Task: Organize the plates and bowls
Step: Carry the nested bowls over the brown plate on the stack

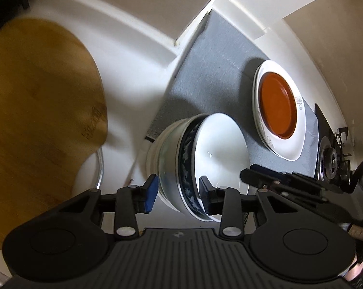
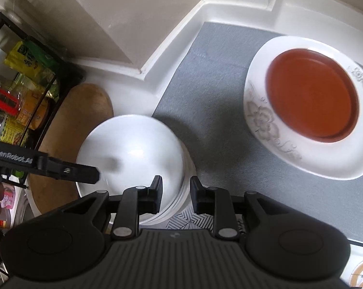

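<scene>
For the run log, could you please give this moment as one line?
bowl stack: nested | left gripper: straddles its rim, grip unclear | right gripper: same rim, grip unclear | orange plate: in white plate

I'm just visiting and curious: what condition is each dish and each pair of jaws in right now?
Stack of bowls: nested, tilted, rim between both grippers' jaws.
Orange plate: lying flat inside the white plate.
White plate: resting on the grey mat.
Left gripper: shut on the stack's rim.
Right gripper: straddling the rim, grip unclear.
</scene>
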Motion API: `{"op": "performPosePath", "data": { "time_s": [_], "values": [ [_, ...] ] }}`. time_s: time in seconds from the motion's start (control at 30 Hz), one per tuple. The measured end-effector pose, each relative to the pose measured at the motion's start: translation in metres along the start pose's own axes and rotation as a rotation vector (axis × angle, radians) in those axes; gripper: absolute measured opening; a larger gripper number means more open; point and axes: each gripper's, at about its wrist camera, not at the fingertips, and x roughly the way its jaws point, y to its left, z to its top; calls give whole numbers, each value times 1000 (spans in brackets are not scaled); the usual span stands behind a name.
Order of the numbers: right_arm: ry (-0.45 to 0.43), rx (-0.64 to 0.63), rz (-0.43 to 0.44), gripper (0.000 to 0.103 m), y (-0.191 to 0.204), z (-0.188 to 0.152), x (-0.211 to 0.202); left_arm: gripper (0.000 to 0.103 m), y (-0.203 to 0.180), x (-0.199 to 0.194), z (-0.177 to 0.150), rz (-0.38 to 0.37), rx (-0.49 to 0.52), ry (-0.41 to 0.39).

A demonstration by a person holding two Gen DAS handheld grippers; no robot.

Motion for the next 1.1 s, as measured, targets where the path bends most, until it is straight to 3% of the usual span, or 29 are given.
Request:
{"op": "performPosePath", "data": {
  "time_s": [0.13, 0.3, 0.43, 0.63, 0.77, 0.8, 0.9, 1.1],
  "values": [
    [-13, 13, -10, 29, -6, 2, -2, 39, 0, 0, -3, 12, 46, -35],
    [-20, 1, 13, 29, -4, -1, 1, 34, 22, 27, -2, -25, -47, 39],
    [-25, 13, 13, 29, -4, 1, 1, 34, 26, 35, 0, -35, -56, 55],
    [-10, 108, 53, 32, -19, 5, 8, 40, 22, 35, 11, -1, -33, 41],
    [-68, 37, 54, 32, -7, 15, 0, 39, 15, 18, 19, 3, 12, -28],
    [-77, 16, 66, 31, -4, 19, -1, 39, 13, 13, 22, -3, 27, -45],
    [-75, -34, 87, 9, 1, 27, 2, 35, 12, 12, 29, -19, 44, -51],
    [-68, 4, 106, 10, -6, 29, 10, 30, 25, 30, 33, -91, -17, 13]
  ]
}}
